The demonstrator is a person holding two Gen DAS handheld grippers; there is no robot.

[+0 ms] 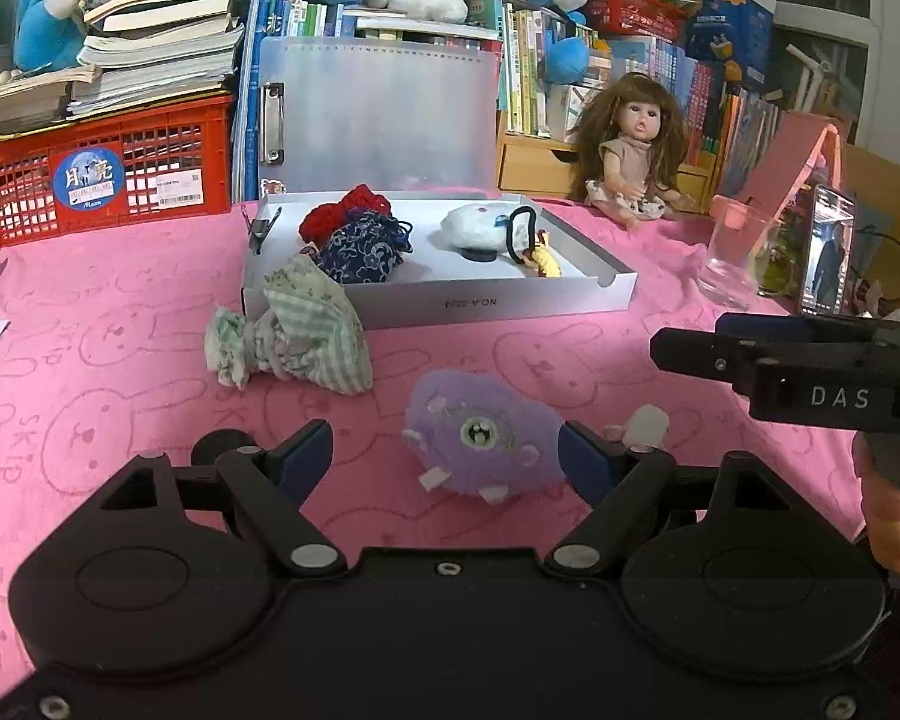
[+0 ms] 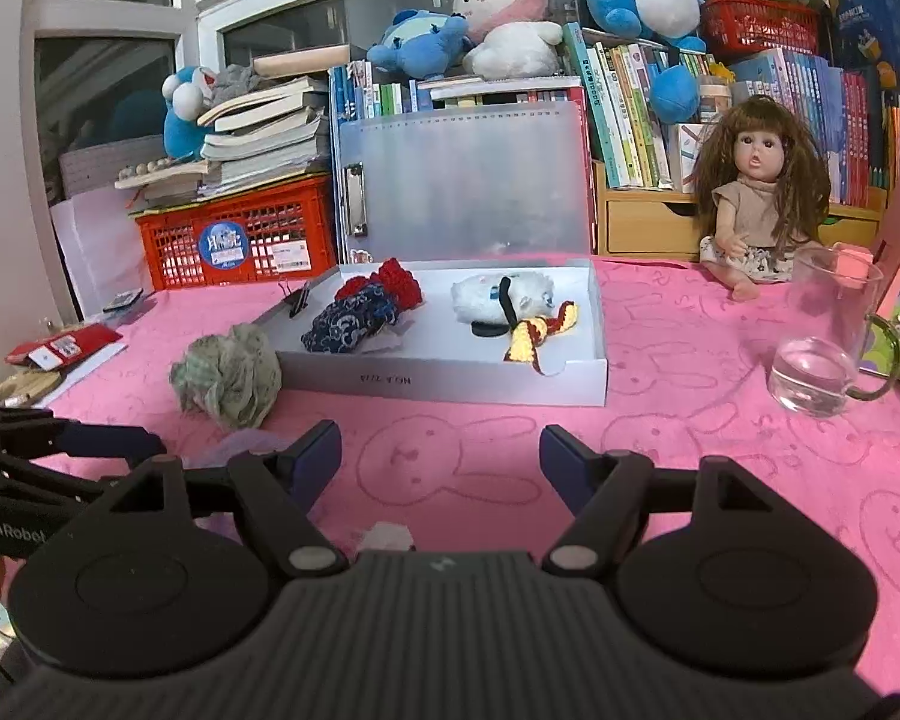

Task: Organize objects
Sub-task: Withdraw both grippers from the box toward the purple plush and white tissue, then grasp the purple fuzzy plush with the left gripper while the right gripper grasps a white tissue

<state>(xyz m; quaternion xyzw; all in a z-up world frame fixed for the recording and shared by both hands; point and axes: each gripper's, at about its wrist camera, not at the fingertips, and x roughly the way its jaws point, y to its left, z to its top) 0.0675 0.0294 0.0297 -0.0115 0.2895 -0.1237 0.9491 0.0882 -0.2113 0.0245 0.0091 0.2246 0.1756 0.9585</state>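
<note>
A fuzzy purple toy [image 1: 480, 438] lies on the pink cloth between the fingers of my left gripper [image 1: 444, 459], close to the right pad; the gripper is open. A green striped pouch [image 1: 306, 336] sits just in front of the white box [image 1: 438, 300]. The box holds a red knit piece [image 1: 354, 210], a blue patterned pouch [image 1: 360, 252], a white plush [image 1: 474, 228] and a yellow knit item [image 1: 543, 258]. My right gripper [image 2: 441, 456] hangs open over bare cloth, to the right of the purple toy [image 2: 246, 444]. A small white scrap [image 2: 387, 537] lies under it.
At the right stand a glass mug [image 2: 822, 348], a doll [image 2: 750, 204] and a propped phone [image 1: 825, 252]. A red crate [image 1: 102, 180] with stacked books, a translucent folder [image 1: 378, 114], shelved books and plush toys line the back. Cards [image 2: 60, 351] lie far left.
</note>
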